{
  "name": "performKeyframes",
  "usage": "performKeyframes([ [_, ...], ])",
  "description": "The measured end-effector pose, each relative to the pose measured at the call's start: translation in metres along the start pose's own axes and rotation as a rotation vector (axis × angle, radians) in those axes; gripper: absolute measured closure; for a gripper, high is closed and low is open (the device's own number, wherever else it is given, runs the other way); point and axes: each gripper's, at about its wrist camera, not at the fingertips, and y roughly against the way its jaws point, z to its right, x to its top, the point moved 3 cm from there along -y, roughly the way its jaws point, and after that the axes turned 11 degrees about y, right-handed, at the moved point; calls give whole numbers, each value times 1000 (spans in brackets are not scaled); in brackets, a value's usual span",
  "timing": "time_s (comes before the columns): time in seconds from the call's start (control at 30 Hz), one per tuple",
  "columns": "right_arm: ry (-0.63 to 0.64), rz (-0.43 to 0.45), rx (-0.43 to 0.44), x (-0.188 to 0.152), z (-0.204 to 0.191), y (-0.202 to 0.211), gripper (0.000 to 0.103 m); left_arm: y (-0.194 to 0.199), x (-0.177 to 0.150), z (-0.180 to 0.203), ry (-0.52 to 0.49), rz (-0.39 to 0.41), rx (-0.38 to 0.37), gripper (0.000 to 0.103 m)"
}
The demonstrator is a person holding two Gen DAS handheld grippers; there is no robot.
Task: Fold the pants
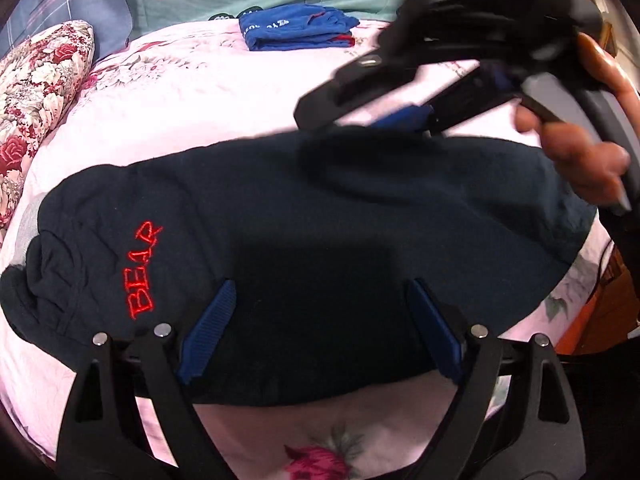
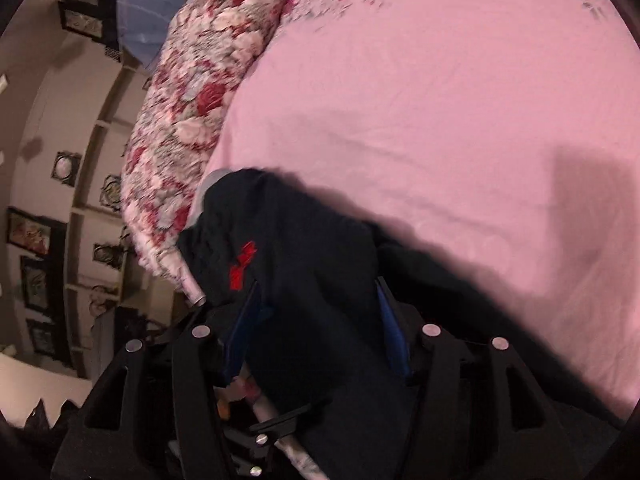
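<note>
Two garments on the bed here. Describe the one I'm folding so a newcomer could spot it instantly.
On the pink floral bedsheet, the near garment is the dark navy pants, under the left gripper. Red BEAR lettering distinguishes them from the bright blue folded garment farther back.

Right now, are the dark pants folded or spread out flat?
Folded. The dark pants lie doubled into a compact rounded block on the pink bedsheet, with no separate legs showing and the BEAR lettering on top.

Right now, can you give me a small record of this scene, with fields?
surface: pink bed sheet
pants: dark, red BEAR lettering, lying flat across the bed
left tongs: open, above the pants
right tongs: open, at the pants' far edge
folded item: blue cloth, far side
beside bed: floral quilt
</note>
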Motion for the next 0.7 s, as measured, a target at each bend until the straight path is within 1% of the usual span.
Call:
performKeyframes([
  [0.03, -3, -19, 29, -3, -5, -1, 44, 1, 4, -1, -2, 9, 2, 14],
  [0.1, -31, -41, 33, -6, -3, -2, 43, -2, 14, -4, -1, 30, 17, 14],
  [0.2, -75, -71, -1, 2, 10, -10, 43, -15, 27, -15, 42, 35, 31, 14],
  [0.23, -93, -76, -21, 4, 15, -13, 43, -23, 27, -20, 56, 10, 45, 14],
  [0.3, -111, -90, -52, 5, 23, -16, 43, -25, 21, -20, 39, 13, 47, 14],
  [0.4, -148, -99, -9, 11, 28, -26, 43, -23, 16, -21, 20, 30, 46, 14],
  [0.47, -168, -90, 36, 19, 26, -35, 42, -23, 17, -22, 24, 29, 45, 14],
  [0.5, -155, -64, 24, 24, 23, -36, 42, -22, 16, -22, 25, 30, 46, 14],
  [0.53, -135, -11, -22, 31, 21, -32, 42, -22, 15, -22, 25, 32, 46, 14],
  [0.57, -119, 32, -51, 37, 20, -29, 44, -22, 15, -22, 24, 33, 45, 14],
  [0.6, -125, 43, -55, 39, 22, -28, 46, -21, 13, -23, 24, 35, 41, 14],
  [0.67, -121, 41, -93, 38, 29, -31, 60, -19, 11, -23, 24, 34, 36, 14],
  [0.7, -108, 29, -103, 37, 32, -32, 65, -19, 10, -22, 21, 33, 35, 14],
])
